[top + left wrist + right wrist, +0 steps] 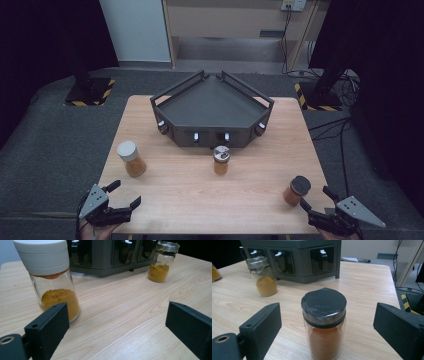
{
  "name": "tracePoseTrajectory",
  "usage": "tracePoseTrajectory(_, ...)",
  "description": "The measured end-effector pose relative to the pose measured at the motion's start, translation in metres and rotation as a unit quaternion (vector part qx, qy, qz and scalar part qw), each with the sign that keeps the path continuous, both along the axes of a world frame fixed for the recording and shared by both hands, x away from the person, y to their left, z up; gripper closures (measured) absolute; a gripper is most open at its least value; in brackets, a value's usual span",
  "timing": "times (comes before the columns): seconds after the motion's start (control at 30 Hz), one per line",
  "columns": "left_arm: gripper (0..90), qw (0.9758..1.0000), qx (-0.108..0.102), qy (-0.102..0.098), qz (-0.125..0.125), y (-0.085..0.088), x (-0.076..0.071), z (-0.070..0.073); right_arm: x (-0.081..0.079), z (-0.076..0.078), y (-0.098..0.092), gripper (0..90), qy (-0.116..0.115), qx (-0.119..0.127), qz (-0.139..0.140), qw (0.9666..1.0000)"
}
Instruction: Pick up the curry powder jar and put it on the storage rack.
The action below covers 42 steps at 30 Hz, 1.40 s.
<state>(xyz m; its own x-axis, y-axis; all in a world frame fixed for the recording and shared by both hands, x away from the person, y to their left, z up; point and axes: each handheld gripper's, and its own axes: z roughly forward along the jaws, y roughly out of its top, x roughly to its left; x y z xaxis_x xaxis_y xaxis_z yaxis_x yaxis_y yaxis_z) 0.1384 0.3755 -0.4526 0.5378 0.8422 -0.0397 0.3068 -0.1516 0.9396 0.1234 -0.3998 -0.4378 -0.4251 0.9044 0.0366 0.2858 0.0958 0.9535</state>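
The high view looks down from above at the whole table (210, 192). Each gripper view sits low and close, facing the rack (105, 257). Both gripper views share the silver-lidded jar (263, 276).

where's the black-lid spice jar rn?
The black-lid spice jar stands upright near the table's front right corner in the high view, just ahead of the right gripper. In the right gripper view it sits between the open fingers, untouched.

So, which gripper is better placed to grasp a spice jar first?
Probably the right gripper: the black-lidded jar stands centred before its open jaws. The left gripper's white-lidded jar stands off-centre, beyond one jaw.
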Motion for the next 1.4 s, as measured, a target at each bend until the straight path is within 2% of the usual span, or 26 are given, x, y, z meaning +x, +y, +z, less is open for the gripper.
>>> tracePoseTrajectory(0.13,4.2,0.9999,-0.01,-0.002,-0.004,0.004,0.0,-0.002,0.002,0.0,-0.001,7.5,0.002,0.001,0.003,1.0)
tracePoseTrajectory(0.3,4.0,0.9999,0.002,-0.004,-0.014,0.001,0.001,-0.001,0.003,0.0,0.0,7.5,0.004,0.003,0.002,1.0)
tracePoseTrajectory(0.5,4.2,0.9999,0.001,-0.005,-0.015,0.002,0.001,-0.001,0.002,0.001,0.0,7.5,0.006,0.006,0.0,1.0)
tracePoseTrajectory(0.53,4.2,0.9998,-0.009,-0.006,-0.016,0.004,0.001,-0.003,0.002,0.0,0.0,7.5,0.003,0.002,0.0,1.0)
tracePoseTrajectory(0.6,4.1,0.9998,-0.012,-0.007,-0.016,0.004,0.001,-0.003,0.002,0.001,0.0,7.5,0.003,0.001,0.0,1.0)
tracePoseTrajectory(0.97,4.2,0.9997,-0.014,-0.005,-0.02,0.004,0.002,-0.001,0.003,0.0,0.001,7.7,0.008,0.002,-0.001,1.0)
tracePoseTrajectory(1.4,4.7,0.9997,-0.003,0.002,-0.024,0.002,0.003,0.008,0.003,0.0,-0.001,8.1,0.009,0.007,-0.001,0.9999)
